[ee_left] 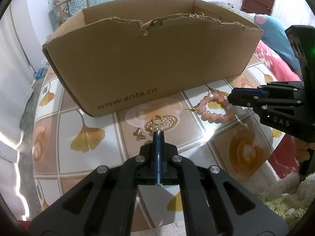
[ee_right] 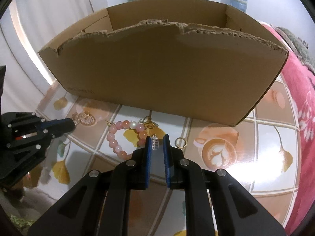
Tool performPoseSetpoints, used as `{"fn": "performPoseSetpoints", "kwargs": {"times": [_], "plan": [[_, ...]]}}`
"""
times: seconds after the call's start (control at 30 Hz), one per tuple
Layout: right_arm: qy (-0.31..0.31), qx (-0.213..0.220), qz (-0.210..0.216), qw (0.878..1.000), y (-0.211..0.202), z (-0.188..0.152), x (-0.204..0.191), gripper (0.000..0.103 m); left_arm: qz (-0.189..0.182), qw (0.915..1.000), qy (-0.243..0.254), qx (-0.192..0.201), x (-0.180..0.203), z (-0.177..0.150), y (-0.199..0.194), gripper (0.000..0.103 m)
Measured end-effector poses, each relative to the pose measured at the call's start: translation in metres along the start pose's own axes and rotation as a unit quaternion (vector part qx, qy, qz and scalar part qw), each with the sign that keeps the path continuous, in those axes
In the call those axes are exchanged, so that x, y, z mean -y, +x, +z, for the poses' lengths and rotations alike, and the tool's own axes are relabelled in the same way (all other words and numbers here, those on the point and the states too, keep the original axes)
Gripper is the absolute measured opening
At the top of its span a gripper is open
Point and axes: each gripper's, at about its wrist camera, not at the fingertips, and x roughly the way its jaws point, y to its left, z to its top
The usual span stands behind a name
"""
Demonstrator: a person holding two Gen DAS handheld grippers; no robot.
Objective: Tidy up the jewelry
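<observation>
My left gripper [ee_left: 158,134] is shut on the thin hook of a gold earring [ee_left: 156,122], which rests on the table just ahead of the tips. A gold butterfly charm [ee_left: 139,134] lies to its left. A pink bead bracelet [ee_left: 213,109] lies to the right, in front of the cardboard box [ee_left: 137,59]. My right gripper [ee_right: 157,139] has its jaws drawn narrow on a small silvery link of the bracelet [ee_right: 116,139]. In the left wrist view its tips [ee_left: 229,98] sit on the bracelet's right side.
The tall open box [ee_right: 157,68] with a torn front rim fills the back of the patterned table [ee_right: 256,137]. A loose gold ring [ee_right: 180,143] lies right of my right fingers. A pink blanket [ee_right: 301,108] borders the table's right edge.
</observation>
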Motion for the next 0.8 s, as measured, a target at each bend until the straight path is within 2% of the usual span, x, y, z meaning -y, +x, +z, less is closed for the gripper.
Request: {"fn": "performPoseSetpoints", "kwargs": {"times": [0.43,0.57,0.67,0.8], "plan": [[-0.024,-0.009,-0.009,1.0,0.013,0.002,-0.013,0.013,-0.001,1.0,0.001,-0.004,-0.003,-0.001,0.002,0.0],[-0.016,-0.014,-0.004,1.0,0.014,0.004,-0.015,0.012,-0.002,1.0,0.001,-0.004,-0.003,-0.002,0.002,0.0],[-0.005,-0.014,0.0,1.0,0.015,0.005,-0.006,0.007,-0.002,1.0,0.001,-0.004,-0.002,-0.002,0.003,0.0],[0.015,-0.014,0.016,1.0,0.018,0.008,0.005,0.005,-0.003,1.0,0.0,-0.003,-0.002,-0.003,0.003,0.0]]}}
